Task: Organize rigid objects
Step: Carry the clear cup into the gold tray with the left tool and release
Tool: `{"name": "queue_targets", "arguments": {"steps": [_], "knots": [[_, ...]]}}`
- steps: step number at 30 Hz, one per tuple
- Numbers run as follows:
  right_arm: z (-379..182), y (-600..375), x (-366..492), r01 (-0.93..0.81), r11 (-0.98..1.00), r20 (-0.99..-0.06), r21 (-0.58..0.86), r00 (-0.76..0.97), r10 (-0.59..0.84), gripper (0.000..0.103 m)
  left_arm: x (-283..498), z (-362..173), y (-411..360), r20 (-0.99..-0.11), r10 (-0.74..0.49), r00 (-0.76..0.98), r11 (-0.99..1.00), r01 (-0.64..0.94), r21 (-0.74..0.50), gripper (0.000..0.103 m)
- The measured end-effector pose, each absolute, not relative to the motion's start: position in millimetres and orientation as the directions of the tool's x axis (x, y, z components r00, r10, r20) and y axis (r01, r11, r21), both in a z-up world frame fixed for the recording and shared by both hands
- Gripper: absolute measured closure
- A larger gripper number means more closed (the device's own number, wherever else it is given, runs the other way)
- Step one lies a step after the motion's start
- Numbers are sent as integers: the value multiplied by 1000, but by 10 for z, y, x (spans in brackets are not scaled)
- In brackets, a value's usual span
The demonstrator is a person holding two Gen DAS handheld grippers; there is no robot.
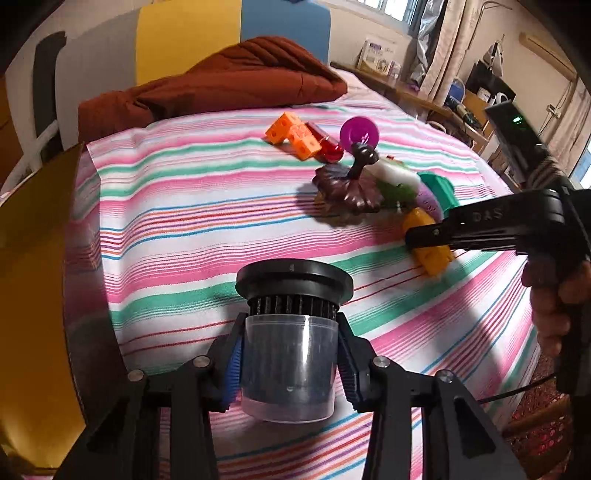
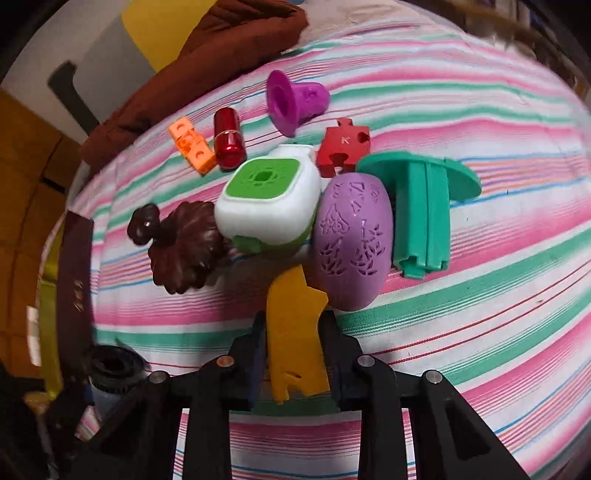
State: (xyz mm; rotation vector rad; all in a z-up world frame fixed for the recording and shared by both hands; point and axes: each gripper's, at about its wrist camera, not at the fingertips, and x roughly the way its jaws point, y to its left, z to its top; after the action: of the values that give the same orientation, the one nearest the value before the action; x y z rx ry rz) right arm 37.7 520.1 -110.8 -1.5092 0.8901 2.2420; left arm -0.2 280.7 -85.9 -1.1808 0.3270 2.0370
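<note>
Striped bedsheet (image 1: 207,206): pink, green, white and blue bands, covering the bed across the middle of the left wrist view. Rust-brown quilt (image 1: 229,77): bunched at 12 o'clock on the bed's far end. Wall panels (image 1: 184,33): yellow and blue, behind the quilt. Yellow-brown cardboard box (image 1: 33,295): at 9 o'clock, beside the bed. Curtain (image 1: 443,48): pale, at 1 o'clock. Cluttered desk (image 1: 469,110): at 2 o'clock, items too small to tell. Patterned red floor covering (image 1: 535,435): at 4 o'clock.

Pink-green striped sheet (image 2: 480,295), yellow piece (image 2: 295,339), lilac patterned egg (image 2: 351,240).
</note>
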Motion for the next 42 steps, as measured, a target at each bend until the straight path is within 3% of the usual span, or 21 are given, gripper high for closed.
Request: {"name": "queue_targets", "arguments": {"steps": [12,18,25,29,34,42], "knots": [[-1058,4898,279,-440,-892,-926,102,-370,76,75,64,-212,2124,-738,532,-415,-744,-646,-173,59],[-1062,4783,268,-403,-914,-920,37,-370,126,75,-608,-64,1396,-755,419,-504,-868,-467,-170,59],[-1069,4740,251,-387,-922,-917,23,-376,135,75,-1723,-444,671,-857,230,-461,-961,-245,-126,59],[-1062,4750,261,-386,-922,-916,25,-378,133,75,-2096,-647,546,-883,133,-451,-979,-201,-45,59],[-1055,4749,282,-385,-923,-915,24,-379,134,75,-2298,-752,568,-883,53,-466,-980,-194,43,59],[-1063,4744,259,-385,-923,-915,23,-379,135,75,-1967,-483,370,-830,71,-554,-989,-146,13,57]]}}
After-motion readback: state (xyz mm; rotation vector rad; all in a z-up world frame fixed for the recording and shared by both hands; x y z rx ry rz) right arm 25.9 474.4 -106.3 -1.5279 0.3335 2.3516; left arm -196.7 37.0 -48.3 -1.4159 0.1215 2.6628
